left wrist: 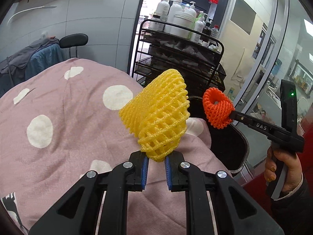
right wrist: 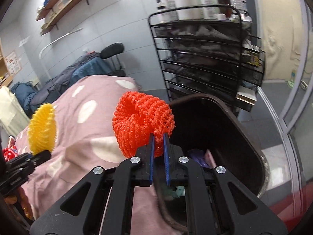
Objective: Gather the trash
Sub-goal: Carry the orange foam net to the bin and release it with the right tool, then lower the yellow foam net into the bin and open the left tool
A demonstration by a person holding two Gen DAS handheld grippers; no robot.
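- Two foam nets are held at this moment, one in each gripper, and both look very light and soft.
- The left gripper (left wrist: pixel 156 159) is closed on the lower edge of the yellow foam net (left wrist: pixel 156 113); the blue pads (left wrist: pixel 145 166) pinch only a small folded part of the mesh, and the rest stands up freely above the pink dotted blanket (left wrist: pixel 64 117).
- The right gripper (right wrist: pixel 158 137) is clamped on the orange foam net (right wrist: pixel 140 121), which is rolled into a thick ring; it hangs just at the near rim of the dark trash bin (right wrist: pixel 242 121).
- I judge that such mesh is springy and easy to crush, not fragile and not slippery, so a pinch at the rim is enough.
- The risk is that strands catch on the ribbed pads when the jaws open, so the net may not fall by itself.
- Inside the bin some trash already lies, partly hidden.
- Farther behind stands a black wire rack (right wrist: pixel 205 58) with white bottles (left wrist: pixel 176 13).
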